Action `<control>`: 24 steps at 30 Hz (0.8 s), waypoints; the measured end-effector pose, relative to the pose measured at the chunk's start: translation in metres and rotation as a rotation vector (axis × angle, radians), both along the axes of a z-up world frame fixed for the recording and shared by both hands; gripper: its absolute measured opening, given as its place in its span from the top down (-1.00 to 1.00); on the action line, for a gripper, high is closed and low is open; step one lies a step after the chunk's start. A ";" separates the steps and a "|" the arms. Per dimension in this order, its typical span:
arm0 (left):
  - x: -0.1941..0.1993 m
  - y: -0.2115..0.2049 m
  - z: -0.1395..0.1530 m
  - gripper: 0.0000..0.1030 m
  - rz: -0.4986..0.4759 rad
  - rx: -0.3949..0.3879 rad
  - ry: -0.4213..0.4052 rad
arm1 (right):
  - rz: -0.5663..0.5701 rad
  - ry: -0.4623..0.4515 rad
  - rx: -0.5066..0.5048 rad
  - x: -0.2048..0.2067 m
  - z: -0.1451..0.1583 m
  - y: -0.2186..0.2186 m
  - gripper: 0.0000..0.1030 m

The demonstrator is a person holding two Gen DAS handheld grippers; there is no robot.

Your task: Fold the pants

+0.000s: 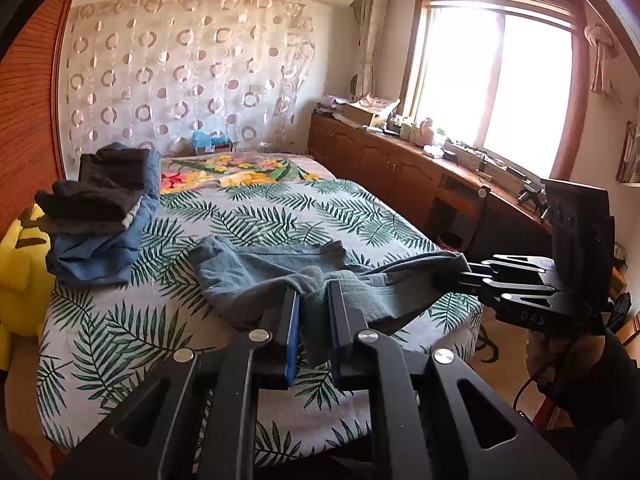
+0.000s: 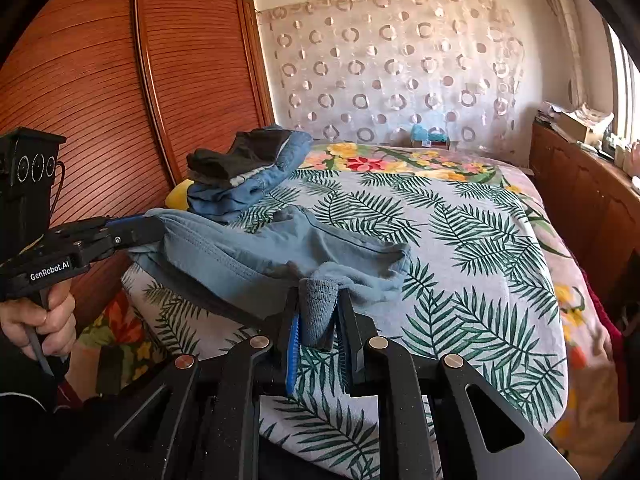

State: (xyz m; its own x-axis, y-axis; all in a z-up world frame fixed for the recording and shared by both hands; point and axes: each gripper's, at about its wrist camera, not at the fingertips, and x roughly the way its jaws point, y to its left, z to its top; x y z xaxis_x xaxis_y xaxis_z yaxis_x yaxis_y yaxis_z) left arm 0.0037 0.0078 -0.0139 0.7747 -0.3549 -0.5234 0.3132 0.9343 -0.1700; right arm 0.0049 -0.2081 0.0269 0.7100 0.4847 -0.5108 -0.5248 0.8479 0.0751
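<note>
Grey-blue pants (image 1: pixel 248 272) are stretched across the near end of the bed, one edge lifted between my two grippers. My left gripper (image 1: pixel 314 292) is shut on a bunched fold of that edge, the cloth squeezed between its blue pads. In the same view my right gripper (image 1: pixel 464 273) comes in from the right, clamped on the other end of the edge. The right wrist view shows the right gripper (image 2: pixel 318 300) shut on a folded wad of the pants (image 2: pixel 240 256). There the left gripper (image 2: pixel 154 227) grips the far left corner, held by a person's hand (image 2: pixel 40 320).
The bed (image 1: pixel 280 208) has a palm-leaf sheet. A pile of folded dark and blue clothes (image 1: pixel 96 216) sits at its left side, beside a yellow plush (image 1: pixel 20 260). A wooden cabinet (image 1: pixel 400 168) runs under the window on the right. A wardrobe (image 2: pixel 100 80) stands on the left.
</note>
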 end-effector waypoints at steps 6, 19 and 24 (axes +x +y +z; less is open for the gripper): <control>-0.003 -0.004 0.005 0.74 -0.011 0.007 -0.001 | -0.004 0.012 0.013 0.004 0.000 -0.001 0.69; 0.055 0.005 -0.014 0.74 0.034 -0.008 -0.018 | -0.034 -0.017 0.026 0.062 -0.019 0.010 0.69; 0.078 0.009 -0.013 0.74 0.057 0.017 -0.016 | -0.031 -0.003 0.014 0.090 -0.021 0.022 0.69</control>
